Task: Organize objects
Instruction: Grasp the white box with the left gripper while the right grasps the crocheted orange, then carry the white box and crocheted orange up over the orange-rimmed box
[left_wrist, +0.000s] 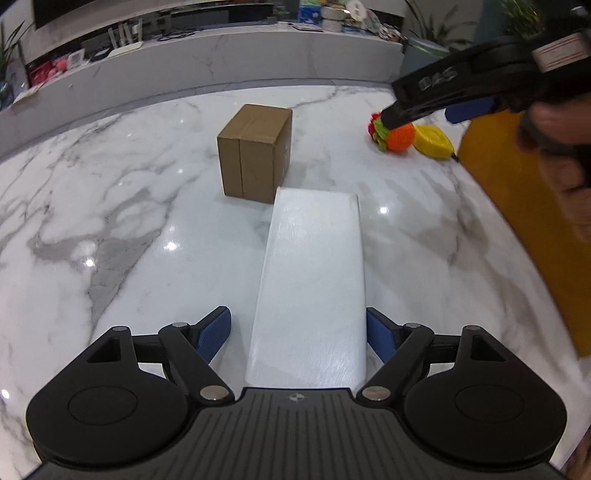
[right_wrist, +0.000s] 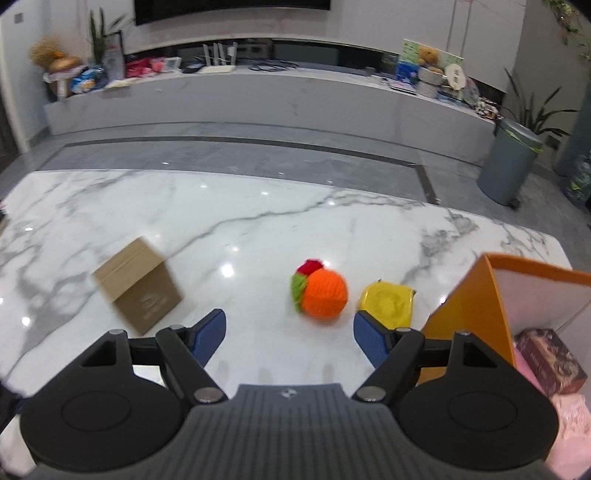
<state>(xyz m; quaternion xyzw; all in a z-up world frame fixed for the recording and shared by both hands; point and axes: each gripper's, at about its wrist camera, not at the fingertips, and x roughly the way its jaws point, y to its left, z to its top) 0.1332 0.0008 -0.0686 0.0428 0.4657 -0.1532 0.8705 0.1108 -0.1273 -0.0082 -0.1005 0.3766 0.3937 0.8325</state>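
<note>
Seemingly, left claw (left_wrist: 299, 334) straddles white box (left_wrist: 310, 288).

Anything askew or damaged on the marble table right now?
Nothing damaged or spilled. The white box lies flat between the open left gripper jaws, not gripped. Cardboard box stands upright; knitted orange ball and yellow item sit beside the orange bin.

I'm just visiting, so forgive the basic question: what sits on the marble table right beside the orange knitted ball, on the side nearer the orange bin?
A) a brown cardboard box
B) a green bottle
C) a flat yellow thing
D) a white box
C: in the right wrist view the flat yellow thing lies next to the orange knitted ball, between it and the orange bin; the cardboard box stands well off to the other side.
</note>
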